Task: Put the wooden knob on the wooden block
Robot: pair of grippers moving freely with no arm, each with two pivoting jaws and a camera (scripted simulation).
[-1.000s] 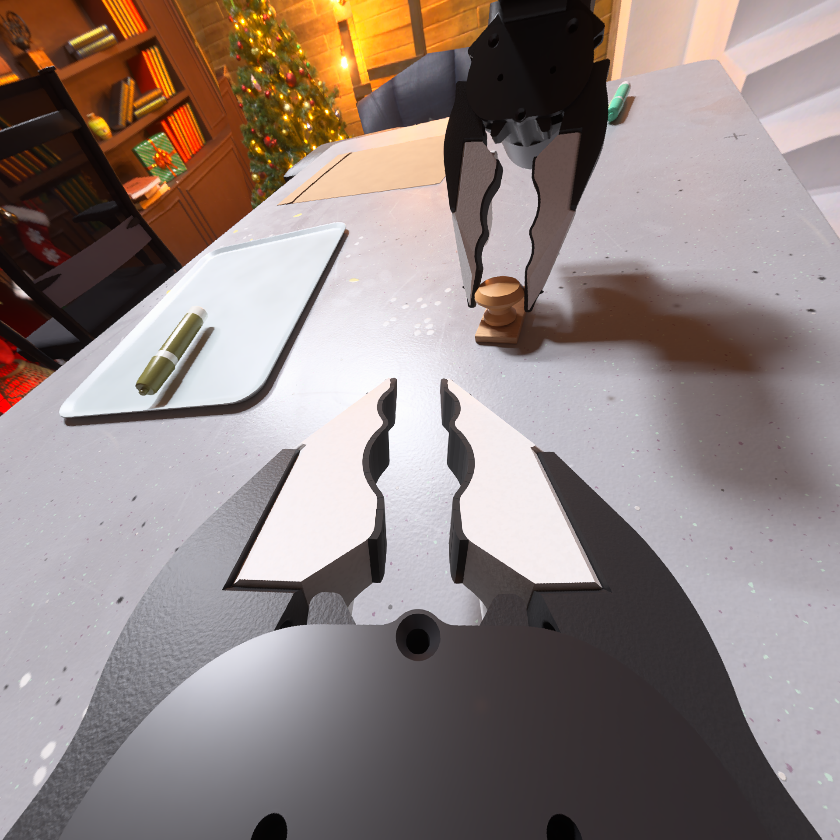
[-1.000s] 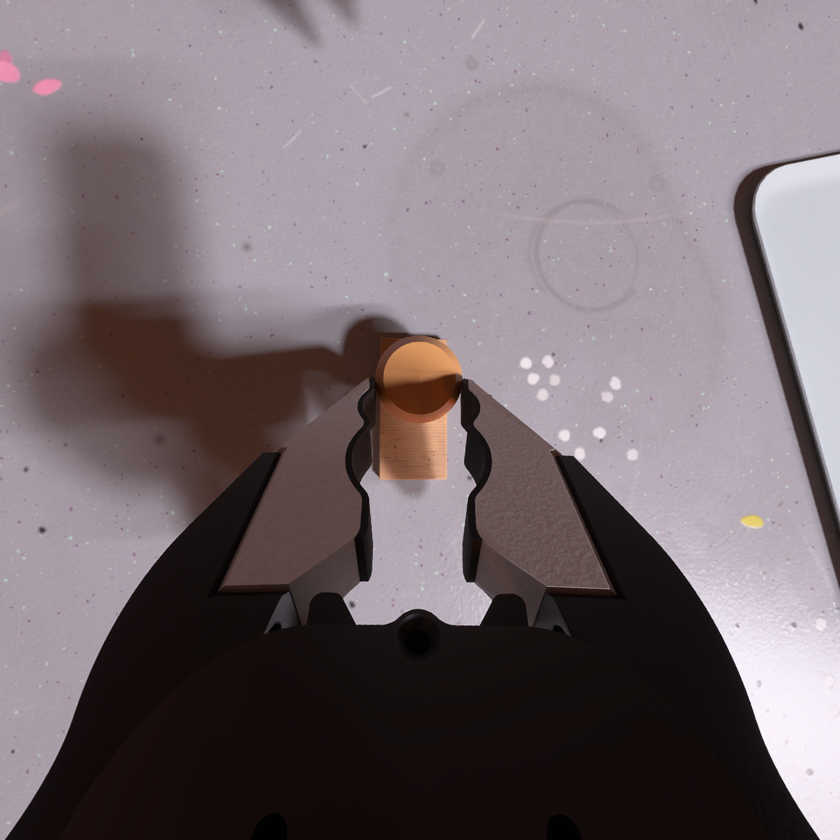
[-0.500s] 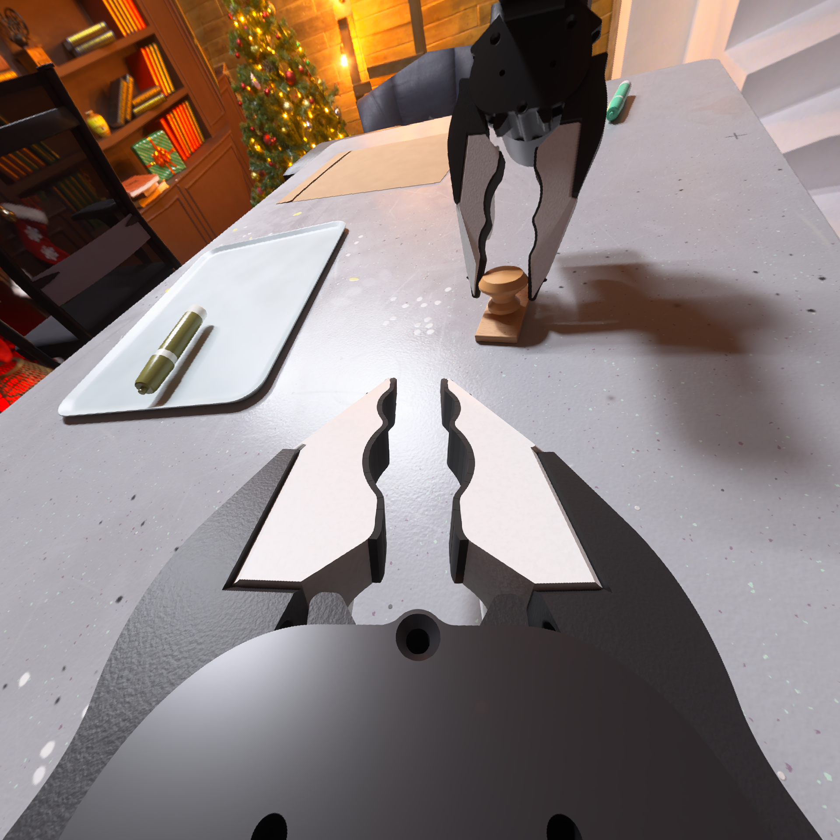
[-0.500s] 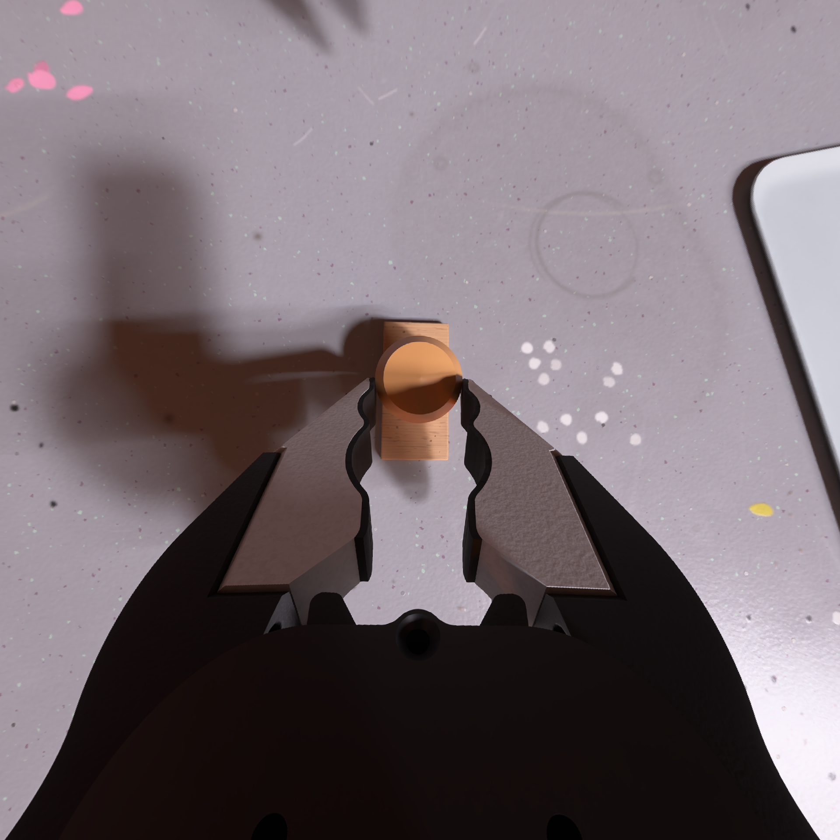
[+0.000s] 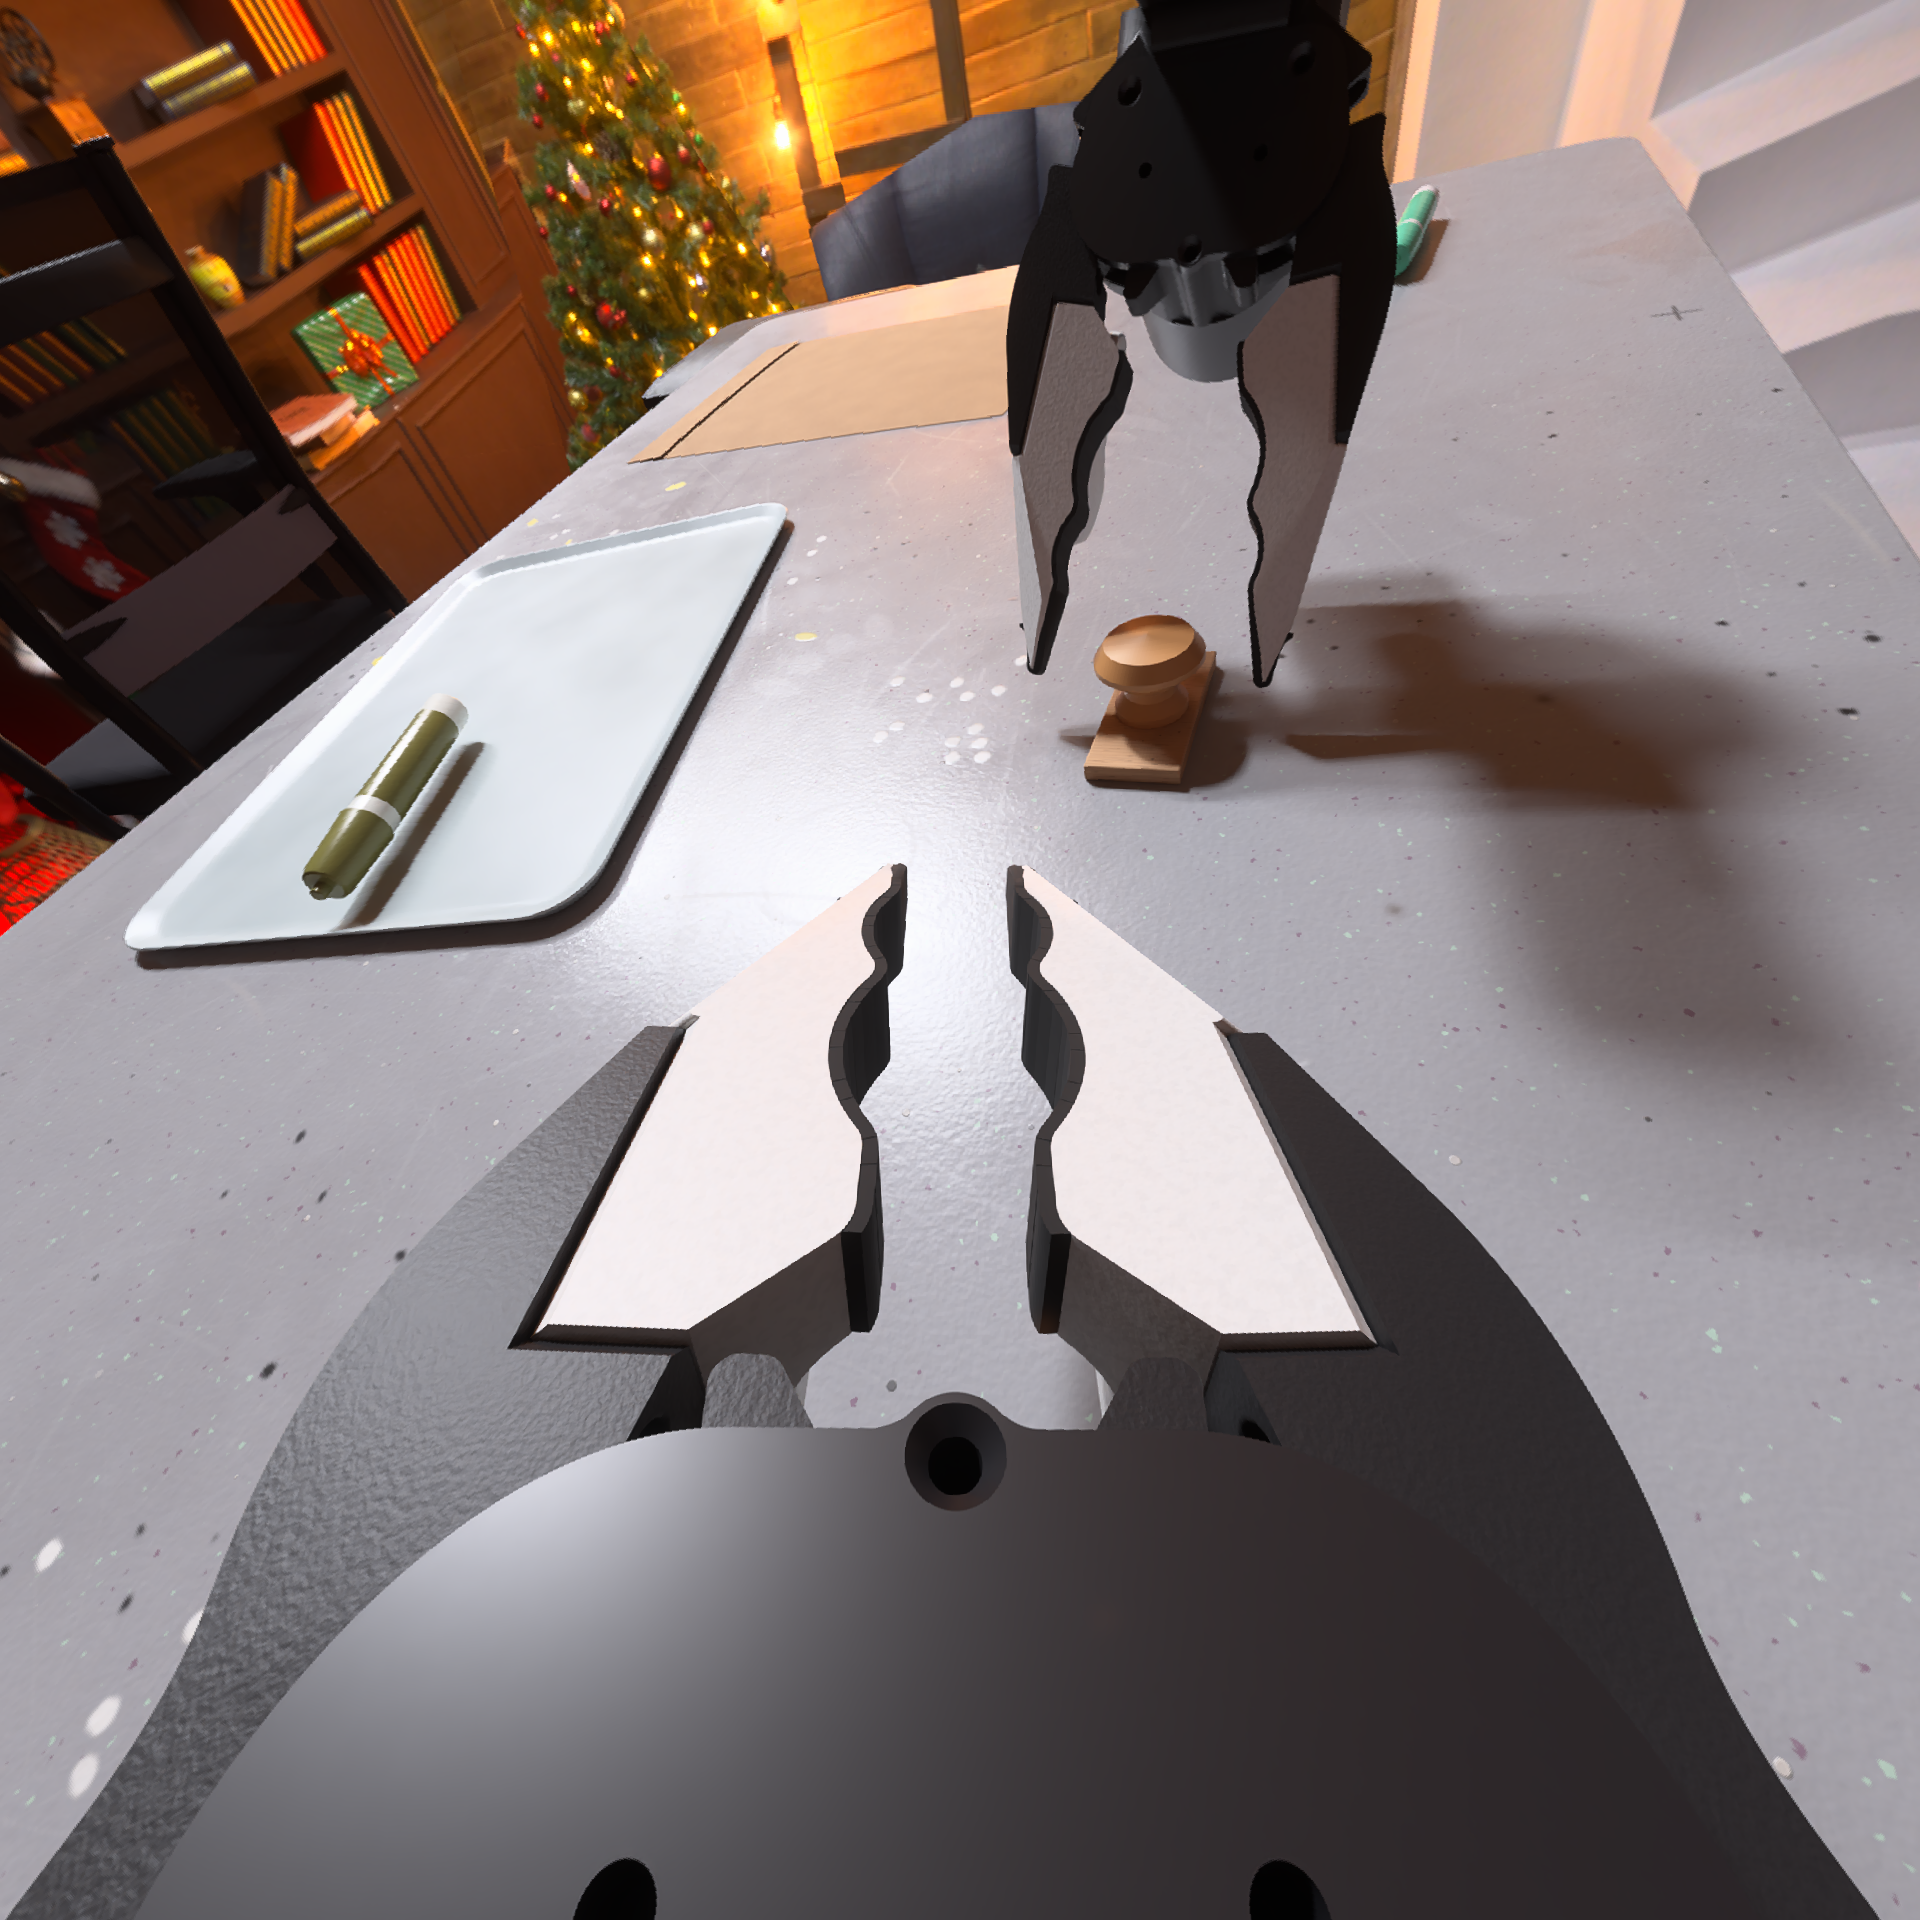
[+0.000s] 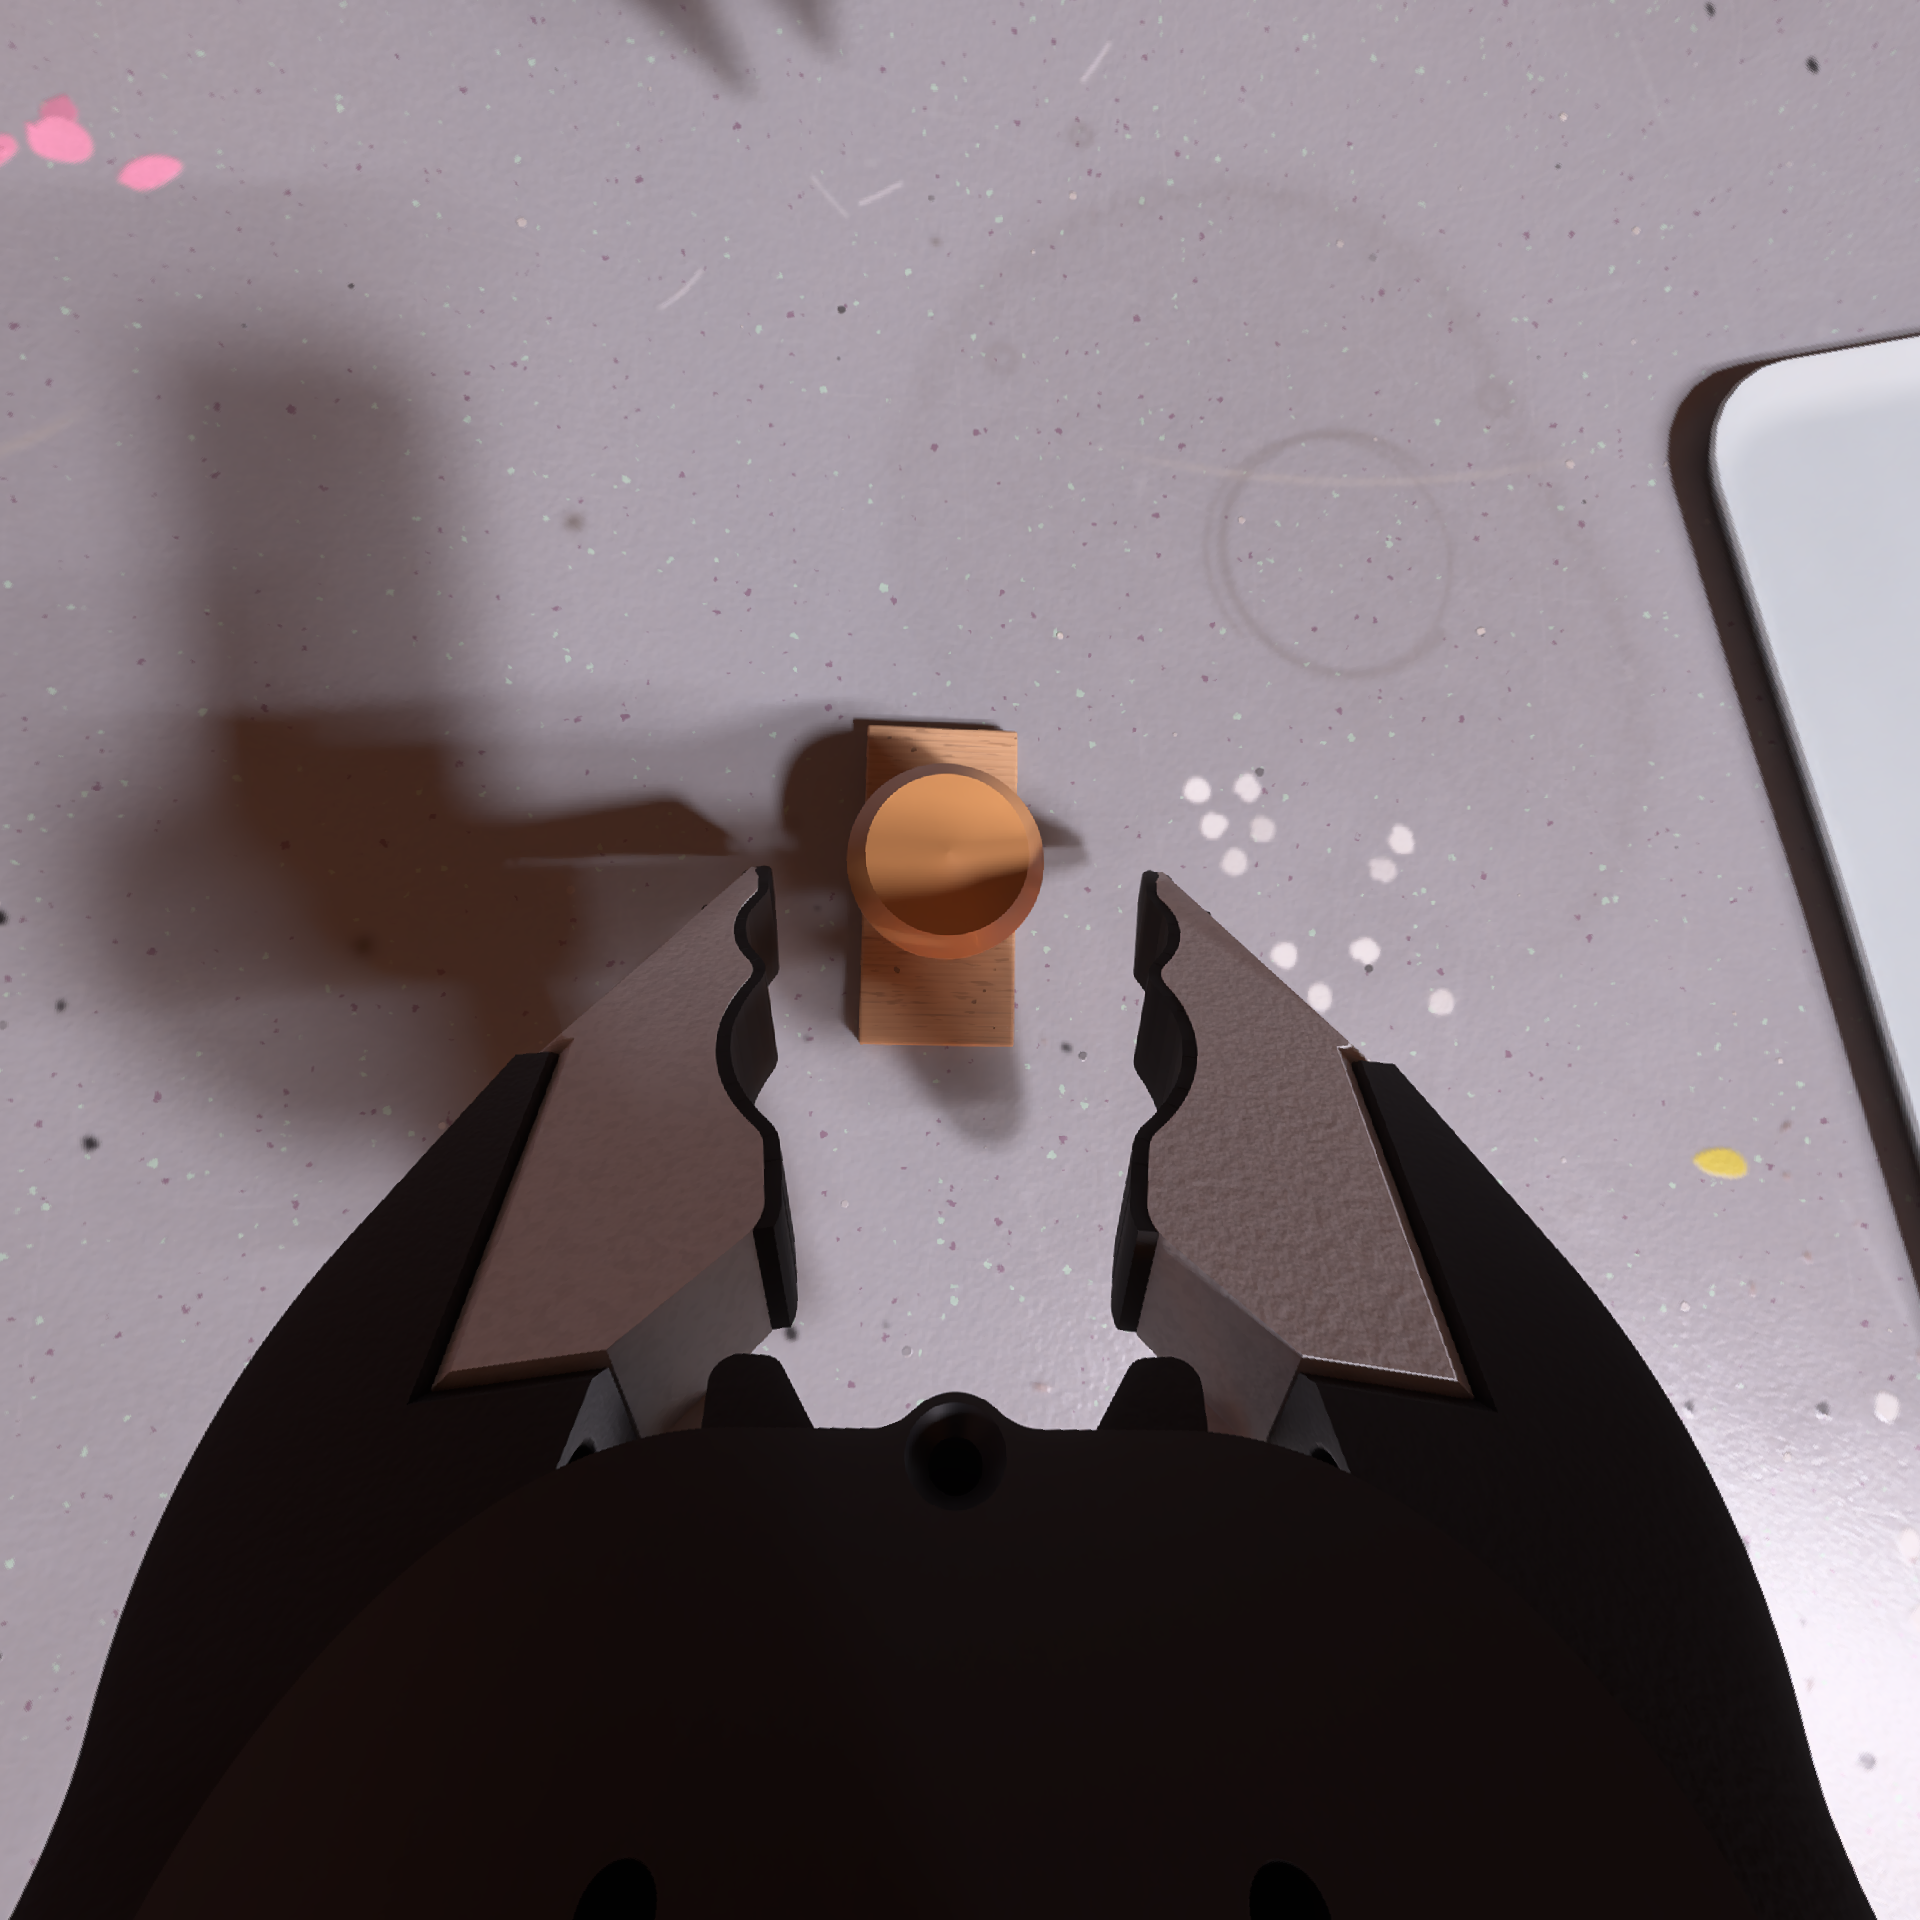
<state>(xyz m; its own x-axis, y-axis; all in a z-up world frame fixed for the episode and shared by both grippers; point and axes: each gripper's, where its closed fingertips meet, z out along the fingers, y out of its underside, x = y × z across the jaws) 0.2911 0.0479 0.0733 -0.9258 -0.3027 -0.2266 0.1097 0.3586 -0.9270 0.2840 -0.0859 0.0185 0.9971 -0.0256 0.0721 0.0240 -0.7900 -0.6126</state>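
Note:
The wooden knob (image 5: 1151, 649) stands upright on the flat wooden block (image 5: 1138, 758) on the grey table. In the right wrist view I look straight down on the knob (image 6: 943, 862) and the block (image 6: 935, 997). My right gripper (image 6: 956, 878) is open, its fingertips either side of the knob and clear of it. It also shows in the left wrist view (image 5: 1148, 673), pointing down over the knob. My left gripper (image 5: 956, 873) is empty, low over the table in front of the block, jaws a narrow gap apart.
A white tray (image 5: 582, 644) with an olive marker (image 5: 384, 800) lies left of the block; its edge shows in the right wrist view (image 6: 1849, 727). A cardboard sheet (image 5: 862, 390) and a green marker (image 5: 1413, 218) lie at the far end. Bookshelves and a Christmas tree stand beyond the table's left edge.
My right gripper was shut on the knob, then opened and let go of it on the block. It has also risen a little. The left gripper has not moved.

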